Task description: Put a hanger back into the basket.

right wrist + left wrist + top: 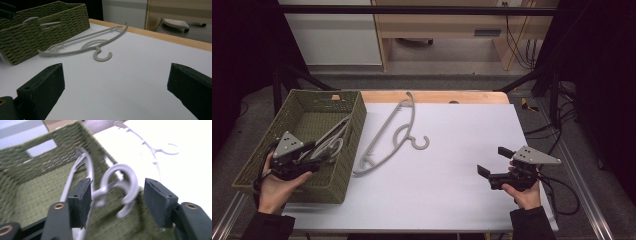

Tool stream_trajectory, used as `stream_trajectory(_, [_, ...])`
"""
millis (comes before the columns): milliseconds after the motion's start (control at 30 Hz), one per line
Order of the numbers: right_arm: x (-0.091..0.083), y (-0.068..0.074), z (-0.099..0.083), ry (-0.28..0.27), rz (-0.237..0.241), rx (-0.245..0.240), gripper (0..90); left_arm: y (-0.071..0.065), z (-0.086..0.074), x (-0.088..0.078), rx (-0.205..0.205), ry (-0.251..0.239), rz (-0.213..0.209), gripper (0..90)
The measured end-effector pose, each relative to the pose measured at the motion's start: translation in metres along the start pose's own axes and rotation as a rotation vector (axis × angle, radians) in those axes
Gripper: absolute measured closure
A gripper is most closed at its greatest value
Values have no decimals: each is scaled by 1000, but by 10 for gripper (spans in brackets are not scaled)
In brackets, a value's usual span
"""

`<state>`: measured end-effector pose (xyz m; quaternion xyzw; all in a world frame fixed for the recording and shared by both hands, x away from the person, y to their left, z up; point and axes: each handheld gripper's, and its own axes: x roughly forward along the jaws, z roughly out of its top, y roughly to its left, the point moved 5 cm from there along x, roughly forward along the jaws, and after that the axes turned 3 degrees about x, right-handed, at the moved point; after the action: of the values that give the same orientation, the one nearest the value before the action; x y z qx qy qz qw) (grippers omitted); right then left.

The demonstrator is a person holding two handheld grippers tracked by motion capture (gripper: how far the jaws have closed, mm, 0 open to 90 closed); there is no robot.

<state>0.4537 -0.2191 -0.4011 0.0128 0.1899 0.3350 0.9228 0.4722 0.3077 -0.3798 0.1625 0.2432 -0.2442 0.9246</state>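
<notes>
The left gripper (116, 195) hangs over the basket (357, 117) with its jaws apart around the hook of a hanger (122, 186) in there, pads not pressing — the right gripper (113, 87) waits wide and empty. A second hanger (389, 135) lies just beside the basket; pulling back carelessly could snag the hook and drag the first out.

Grey plastic hanger (117, 187) — lying inside green woven basket (262, 165), hook end propped toward near wall.
</notes>
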Motion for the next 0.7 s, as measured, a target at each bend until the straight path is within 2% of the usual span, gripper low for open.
stream_trajectory(300, [-1,-1,0,-2,1,-5,13,-42,26,11,-6,-81,-95,211])
stream_trajectory(467, [-1,-1,0,-2,3,-5,12,-66,43,22,5,-87,-141,151])
stream_trajectory(700, [-3,-1,1,-10,-2,-2,12,-97,54,50,-18,-65,-208,117])
